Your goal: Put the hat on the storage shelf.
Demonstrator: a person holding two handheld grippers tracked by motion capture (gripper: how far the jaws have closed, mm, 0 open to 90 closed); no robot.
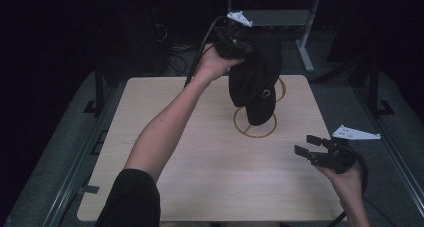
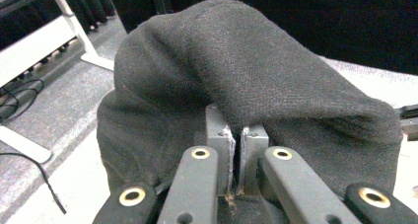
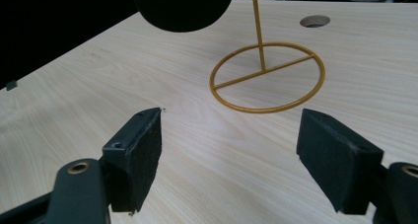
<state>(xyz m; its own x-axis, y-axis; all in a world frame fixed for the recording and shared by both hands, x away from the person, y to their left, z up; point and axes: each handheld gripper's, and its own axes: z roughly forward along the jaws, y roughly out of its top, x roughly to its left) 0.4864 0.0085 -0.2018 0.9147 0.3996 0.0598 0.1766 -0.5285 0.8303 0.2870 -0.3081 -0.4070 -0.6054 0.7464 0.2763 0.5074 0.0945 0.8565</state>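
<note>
Black cap [image 1: 256, 82] pinched in left claw [image 1: 239, 46], one gold stand [image 3: 266, 76], right claw [image 1: 309, 146] wide.

Your black hat [image 1: 256, 82] hides the gold stand's [image 3: 266, 76] upper pole; right tool view cuts both off at top.

The high view looks forward and down over the whole table [image 1: 165, 187]. The left gripper view sits tight against black cloth [image 2: 256, 76]. The right gripper view looks low across the table at a stand [image 3: 268, 76], which the high view shares
</note>
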